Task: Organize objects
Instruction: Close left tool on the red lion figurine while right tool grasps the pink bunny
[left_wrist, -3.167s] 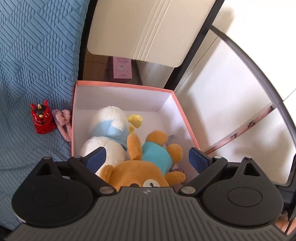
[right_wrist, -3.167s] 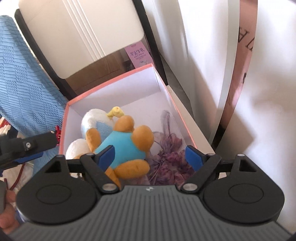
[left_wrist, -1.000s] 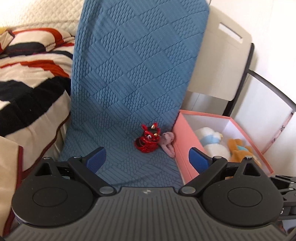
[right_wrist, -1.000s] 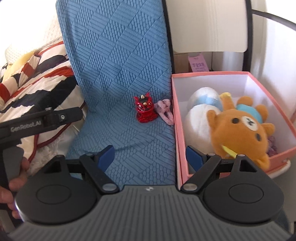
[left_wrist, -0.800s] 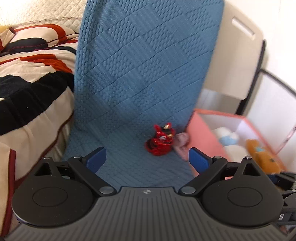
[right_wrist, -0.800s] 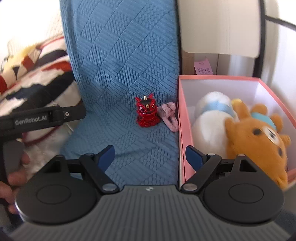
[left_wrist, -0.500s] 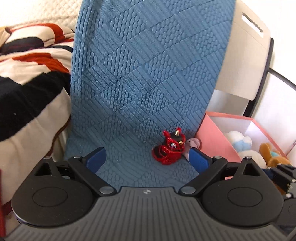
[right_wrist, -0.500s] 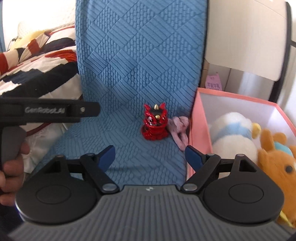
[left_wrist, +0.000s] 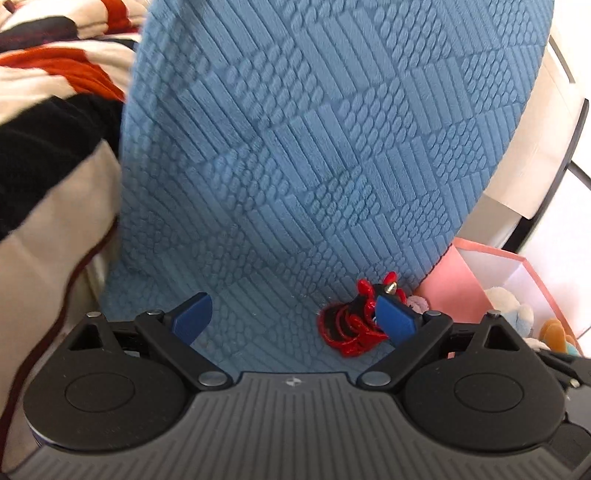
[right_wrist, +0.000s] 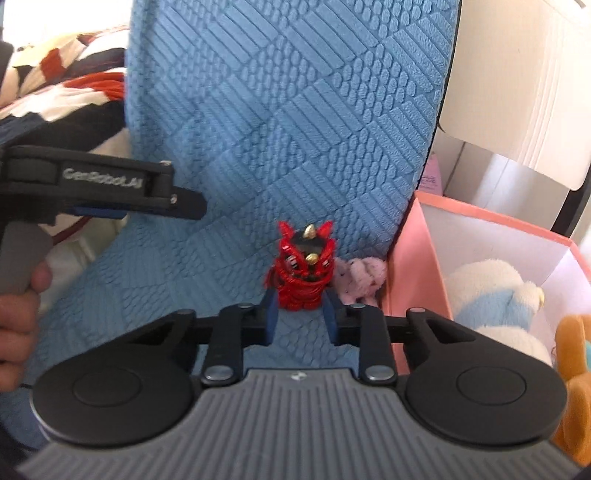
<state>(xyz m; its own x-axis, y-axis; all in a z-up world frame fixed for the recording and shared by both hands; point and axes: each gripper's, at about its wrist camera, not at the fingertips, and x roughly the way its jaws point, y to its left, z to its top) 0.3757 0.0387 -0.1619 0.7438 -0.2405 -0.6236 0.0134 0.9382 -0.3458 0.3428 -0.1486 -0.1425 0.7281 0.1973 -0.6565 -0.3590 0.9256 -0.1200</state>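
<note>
A small red lion-dance figurine (right_wrist: 303, 272) stands on the blue textured cushion (right_wrist: 280, 122), next to a small pink plush (right_wrist: 361, 279). My right gripper (right_wrist: 300, 317) has its fingers narrowed around the figurine's base, one on each side; contact is unclear. My left gripper (left_wrist: 293, 319) is open and empty over the cushion; its right finger overlaps the figurine (left_wrist: 351, 325) in the left wrist view. The left gripper's body (right_wrist: 99, 188) shows at the left of the right wrist view. The pink box (right_wrist: 410, 266) stands right of the figurine.
The pink box holds a white-and-blue plush (right_wrist: 491, 295) and an orange bear plush (right_wrist: 570, 350). A striped blanket (left_wrist: 48, 110) lies to the left. A white panel (right_wrist: 517, 81) and a black frame bar (left_wrist: 554, 177) stand behind the box.
Both grippers moved forward and down toward the red figurine. My right gripper's fingers closed in from wide open to either side of the figurine. The left gripper stayed open.
</note>
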